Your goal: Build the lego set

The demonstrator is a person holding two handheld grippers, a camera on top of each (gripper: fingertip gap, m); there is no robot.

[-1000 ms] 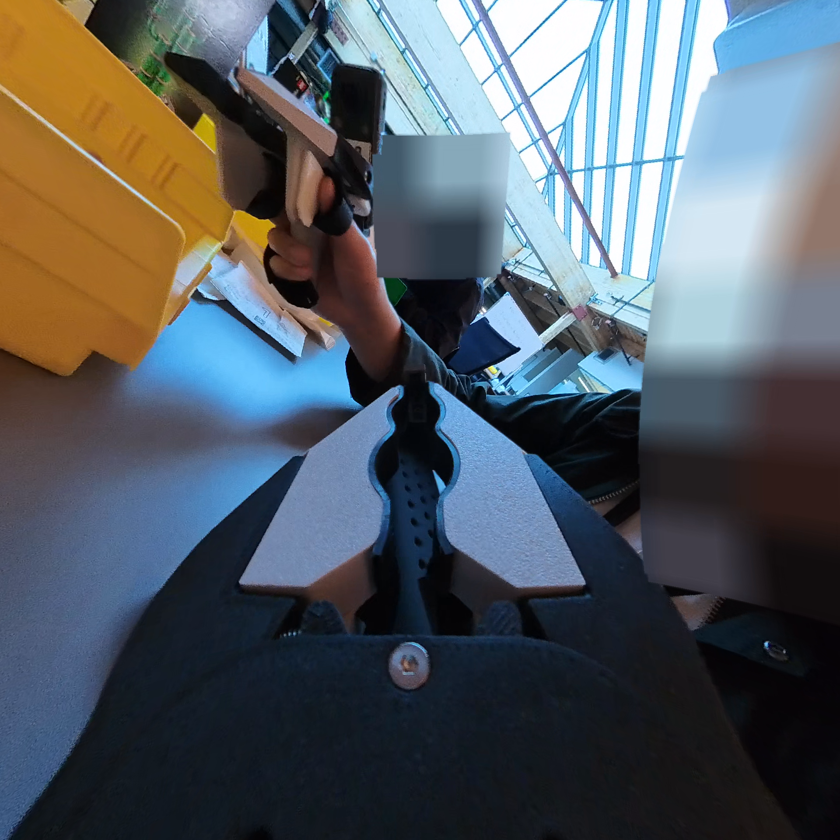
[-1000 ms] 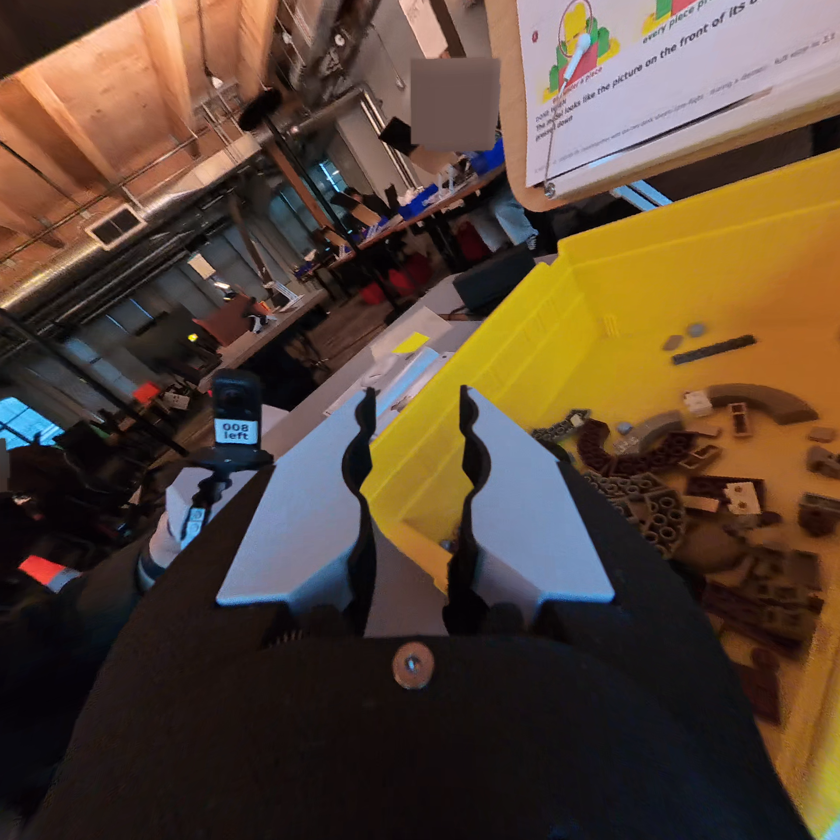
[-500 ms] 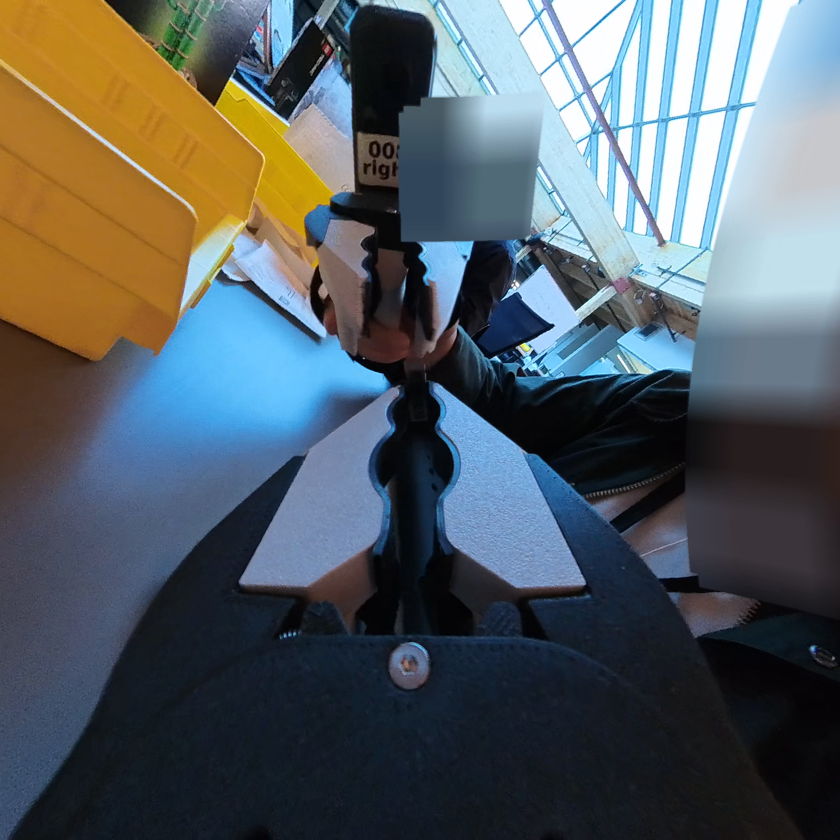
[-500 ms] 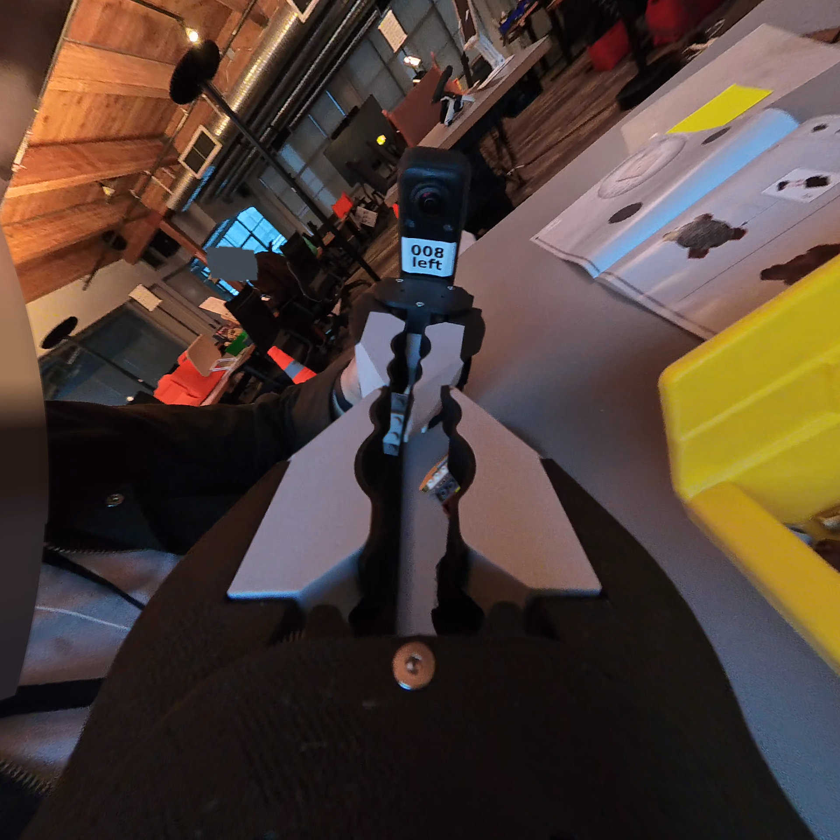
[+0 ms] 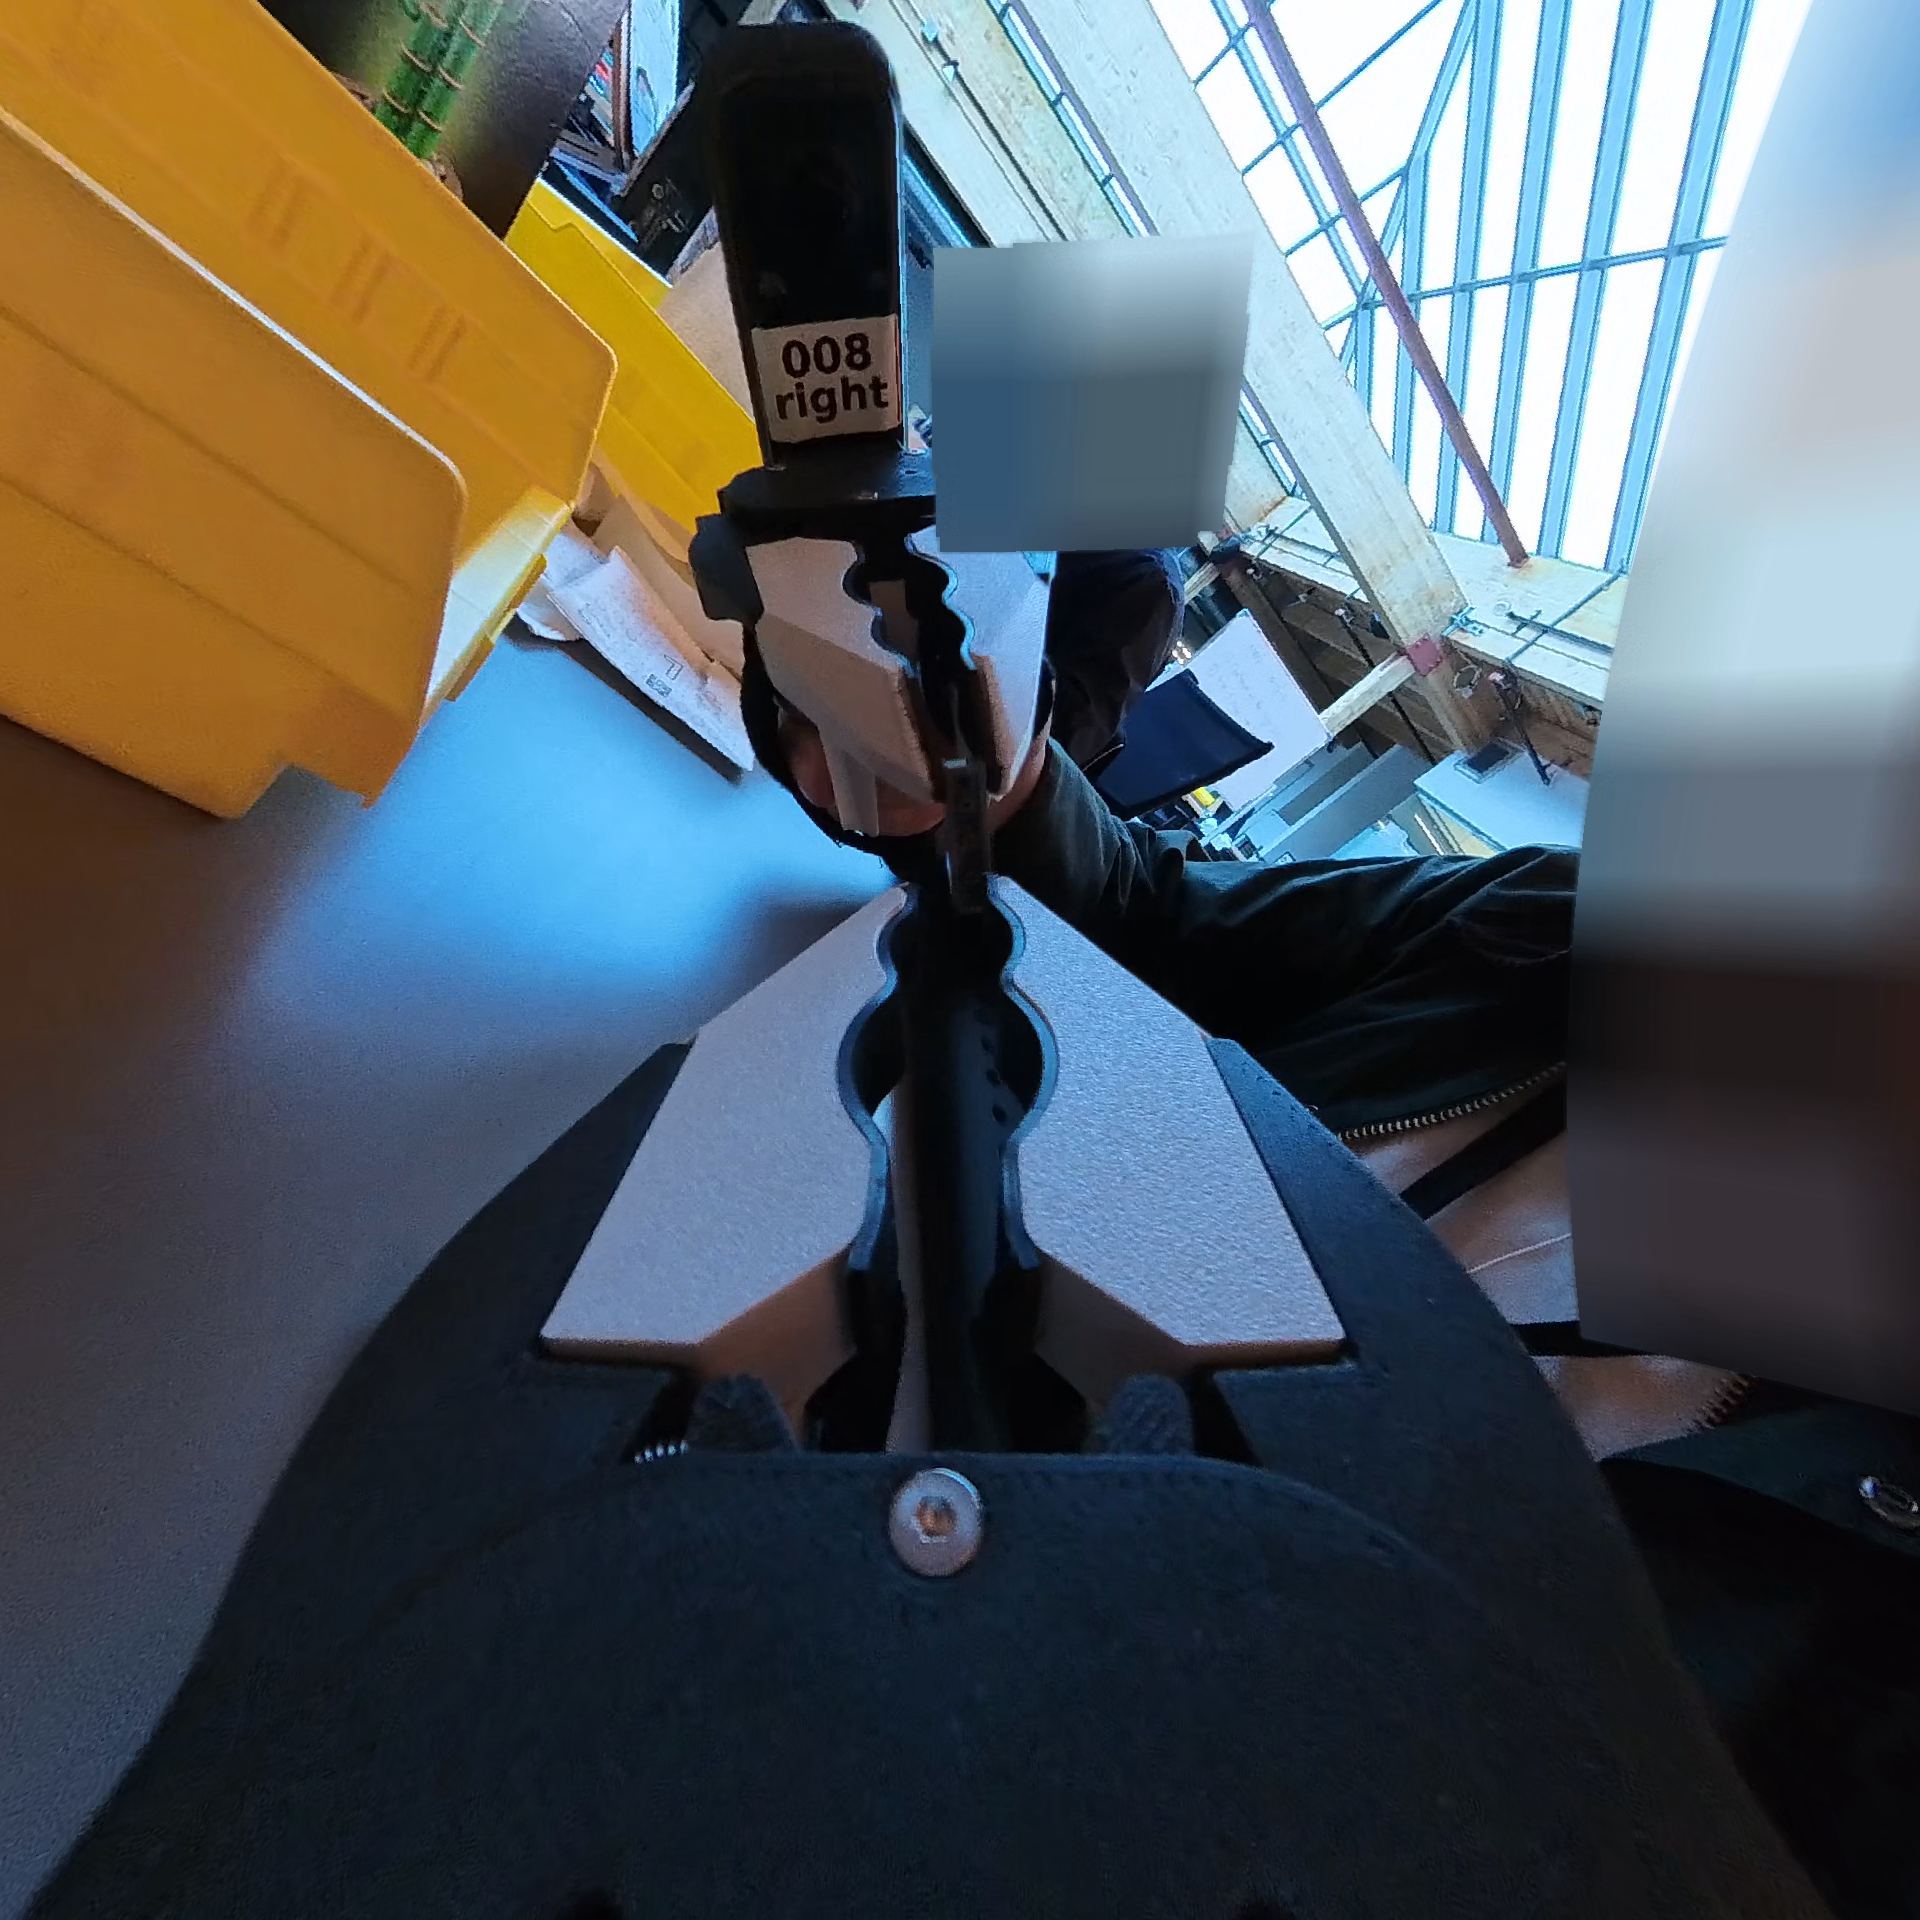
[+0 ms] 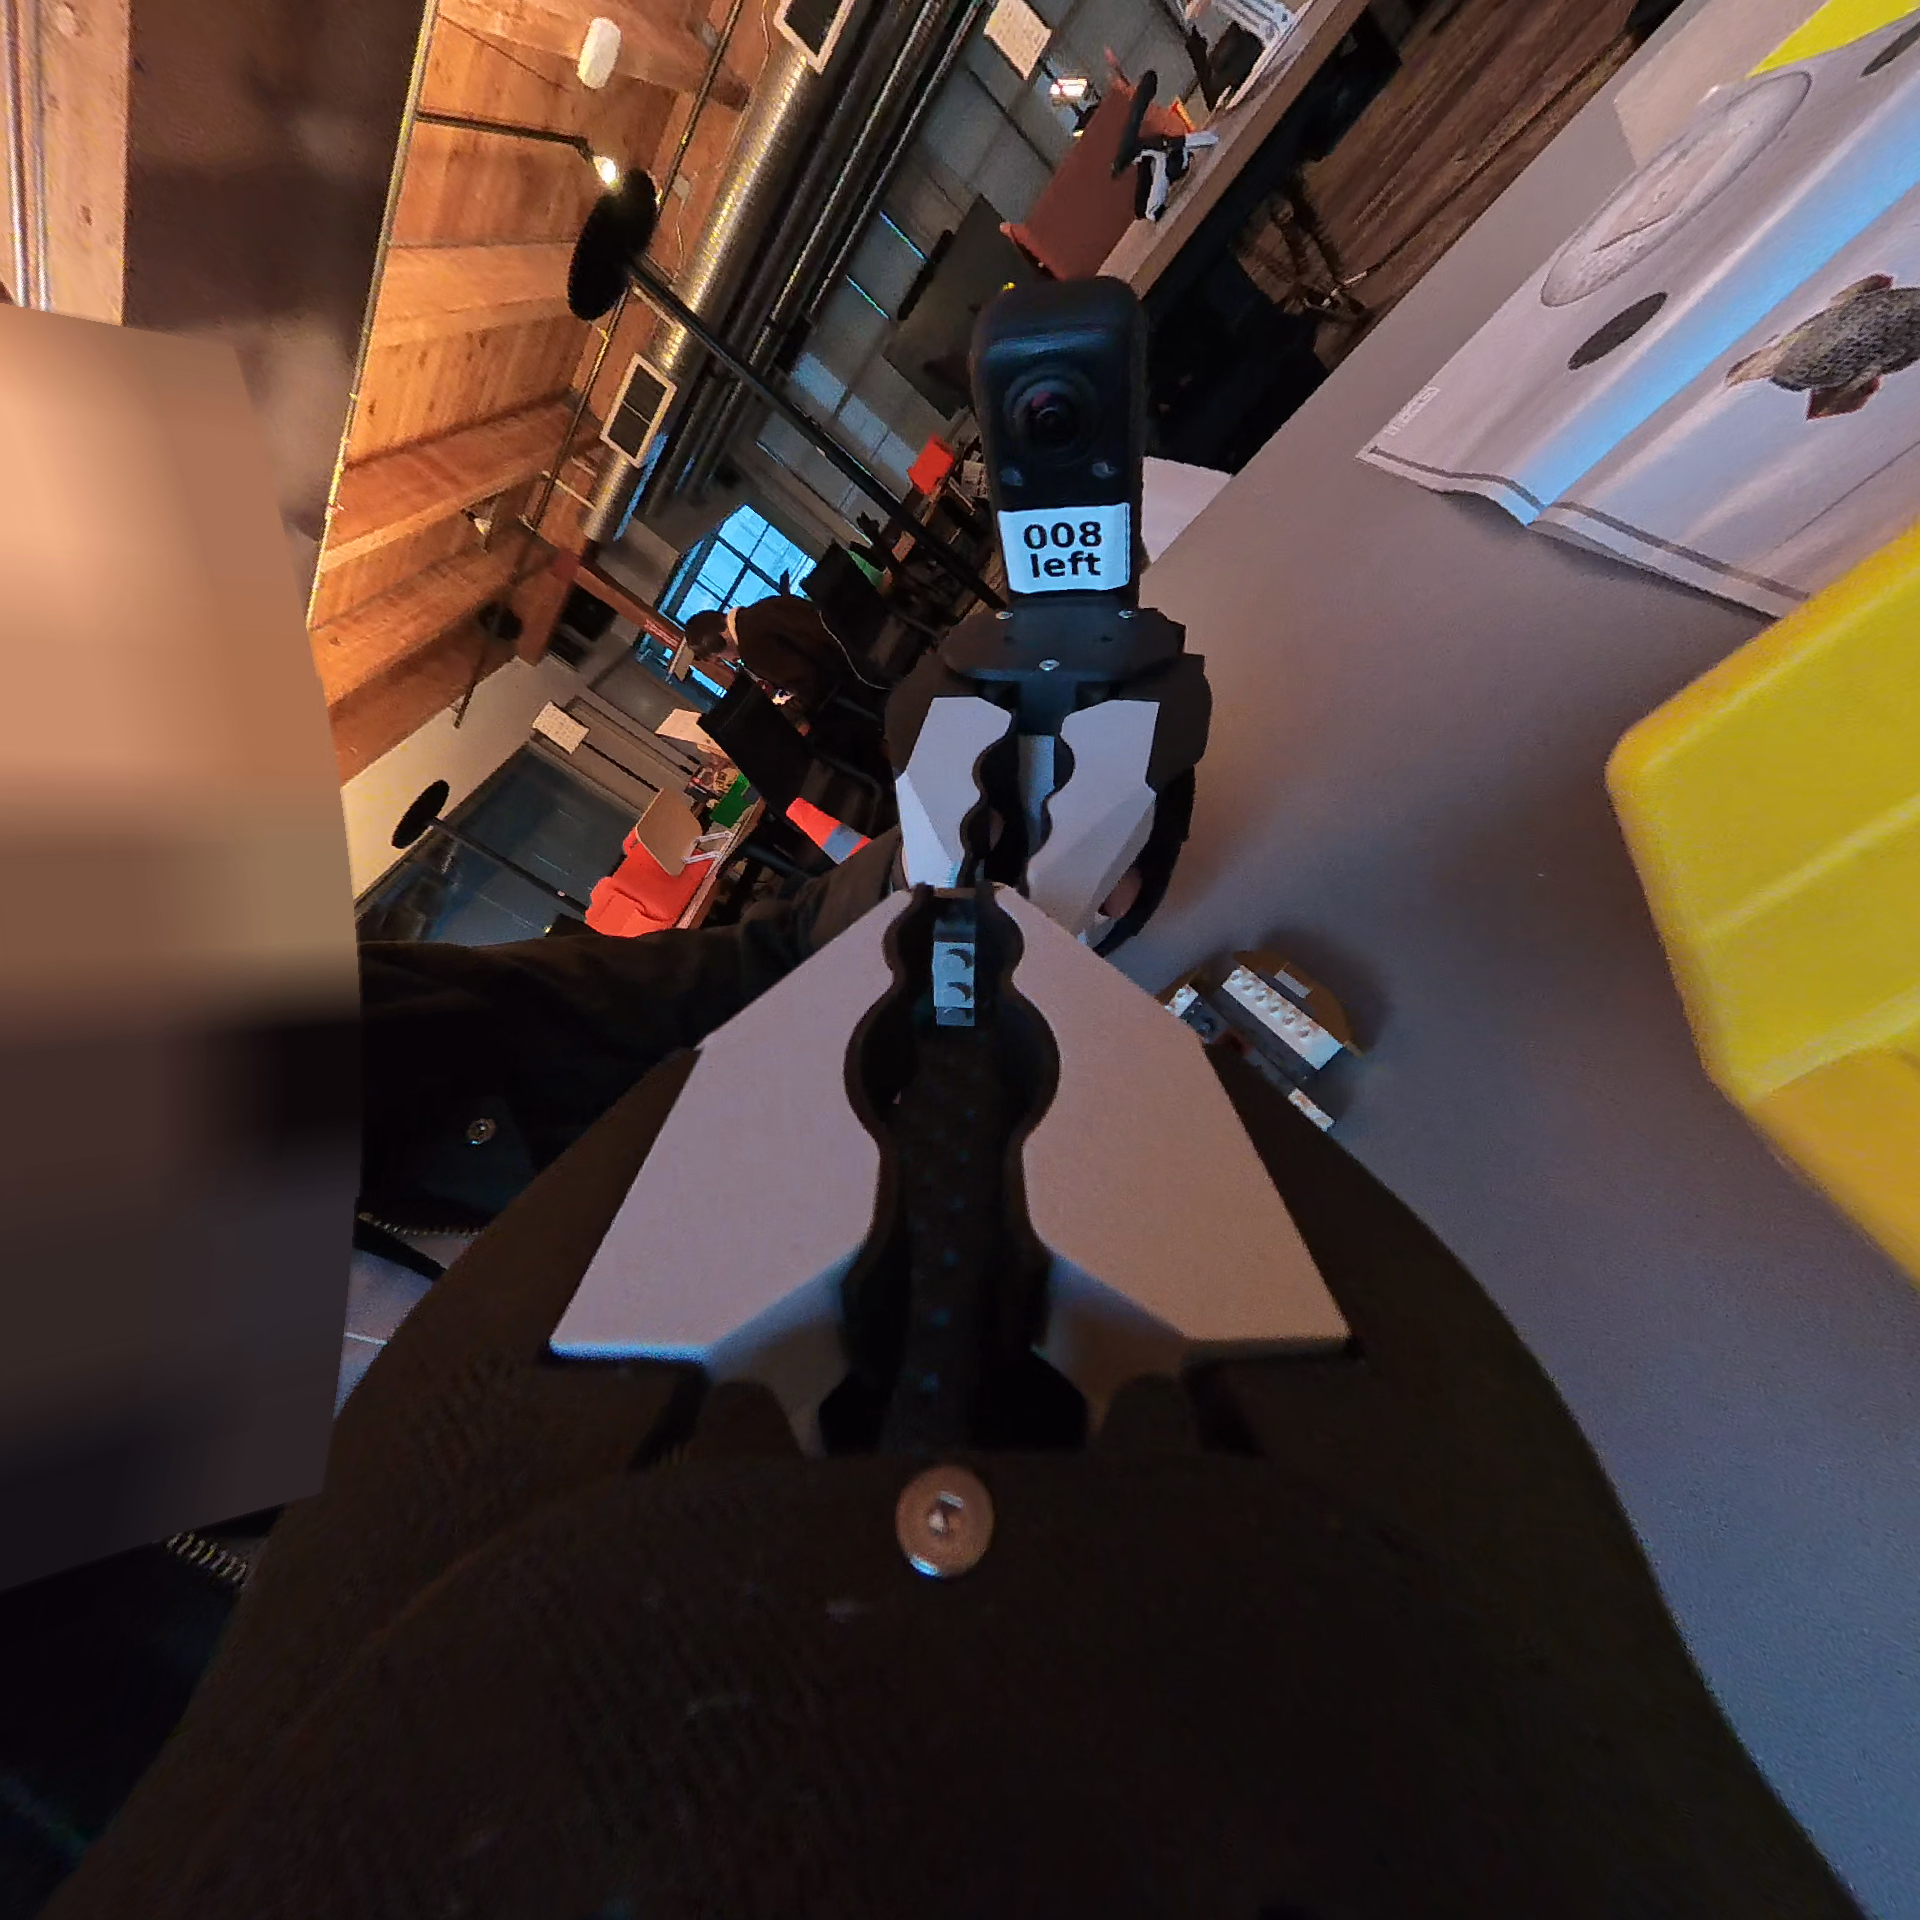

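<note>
My two grippers face each other tip to tip above the grey table point(image 5: 312, 1039). My left gripper point(image 5: 951, 888) is shut on a thin grey lego piece point(image 5: 961, 821) that sticks out past its tips and looks dark against the light. My right gripper point(image 6: 954, 904) is shut on the far end of that piece point(image 6: 954, 982). I cannot tell whether it is one piece or two joined. The right gripper also shows in the left wrist view point(image 5: 951, 769), and the left gripper in the right wrist view point(image 6: 987, 883). A small part-built lego model point(image 6: 1262, 1023) lies on the table beside the right gripper.
Yellow bins point(image 5: 260, 468) stand on the left in the left wrist view, with papers point(image 5: 634, 634) behind them. A yellow bin point(image 6: 1787, 831) stands at the right in the right wrist view, with an instruction sheet point(image 6: 1714, 343) beyond it. A person's dark sleeve point(image 5: 1299, 956) runs behind the grippers. My two grippers' fingertips are within a few centimetres of each other.
My right gripper has swung away from the yellow bin of pieces to face the left gripper, gone from open to shut, and closed in on the piece's end. The left gripper has stayed shut.
</note>
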